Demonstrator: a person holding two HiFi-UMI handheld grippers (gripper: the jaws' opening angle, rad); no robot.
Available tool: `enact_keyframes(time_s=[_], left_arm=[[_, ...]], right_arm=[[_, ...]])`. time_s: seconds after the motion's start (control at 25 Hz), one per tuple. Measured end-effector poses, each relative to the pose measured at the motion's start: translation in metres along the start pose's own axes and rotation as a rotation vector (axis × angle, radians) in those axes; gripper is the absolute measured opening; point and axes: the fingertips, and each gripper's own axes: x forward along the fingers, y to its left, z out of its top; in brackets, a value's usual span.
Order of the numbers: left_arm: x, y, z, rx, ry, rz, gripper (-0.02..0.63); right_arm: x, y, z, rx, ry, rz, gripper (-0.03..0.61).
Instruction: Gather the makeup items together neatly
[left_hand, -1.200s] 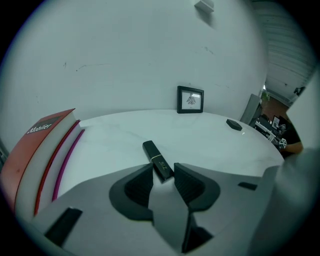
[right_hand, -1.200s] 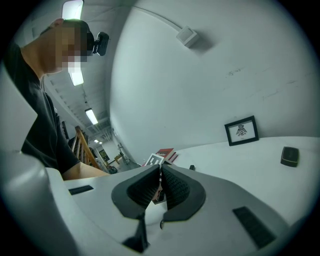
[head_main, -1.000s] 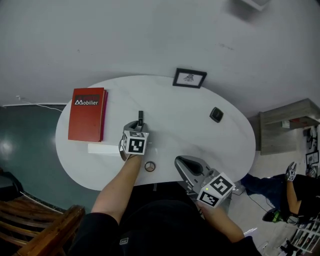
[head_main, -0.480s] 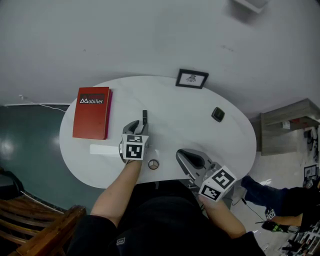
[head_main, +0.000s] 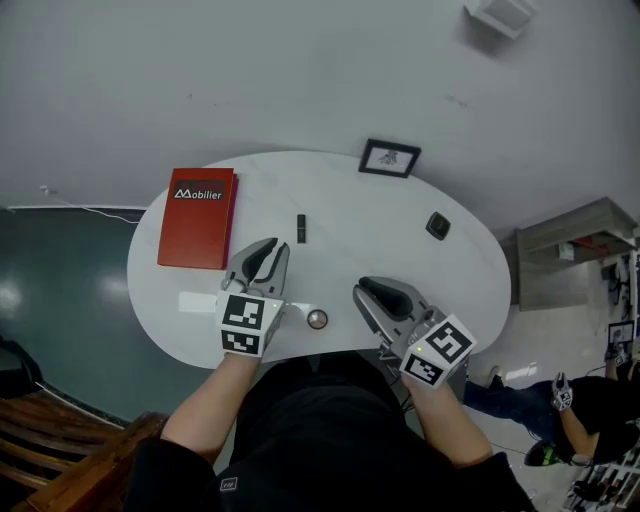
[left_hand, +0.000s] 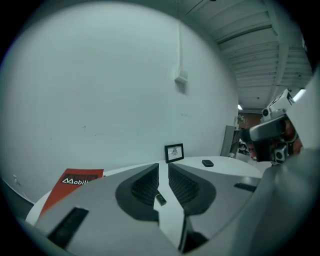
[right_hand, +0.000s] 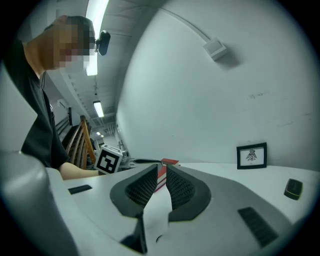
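A black lipstick tube (head_main: 300, 228) lies on the white oval table (head_main: 340, 200); through the left jaws it shows as the same tube (left_hand: 160, 199). My left gripper (head_main: 268, 246) hovers above and nearer than it. Its jaws have just been closing and keep a narrow gap with nothing between them, as in the left gripper (left_hand: 163, 167) view. A small round jar (head_main: 317, 319) sits near the front edge. A black compact (head_main: 437, 225) rests far right. My right gripper (head_main: 366, 291) is shut and empty, as in the right gripper (right_hand: 162, 170) view.
A red book (head_main: 199, 217) lies at the table's left and a framed picture (head_main: 390, 158) stands at the back. A flat white piece (head_main: 197, 302) lies by the front left edge, partly under my left gripper. A person stands on the floor at the far right.
My left gripper has risen and drawn back toward me from the black tube, which stays on the table, and its jaws have narrowed. The right gripper has shifted slightly.
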Motion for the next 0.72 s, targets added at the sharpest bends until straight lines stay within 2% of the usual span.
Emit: enact_keyframes(time_s=[0.16, 0.32, 0.48, 0.72], left_arm=[[-0.029, -0.003, 0.012, 0.013, -0.05, -0.03, 0.048], [-0.049, -0.006, 0.011, -0.033, -0.075, -0.044, 0.032], [-0.065, -0.011, 0.006, -0.073, -0.097, -0.042, 0.025], [-0.086, -0.026, -0.01, -0.127, -0.099, -0.012, 0.023]], right_arm=[[0.003, 0.009, -0.004, -0.037, 0.015, 0.0, 0.04], [0.005, 0.012, -0.018, -0.04, 0.053, 0.014, 0.048], [0.008, 0.014, -0.035, -0.047, 0.091, 0.041, 0.11], [-0.001, 0.023, -0.058, -0.093, 0.122, 0.068, 0.13]])
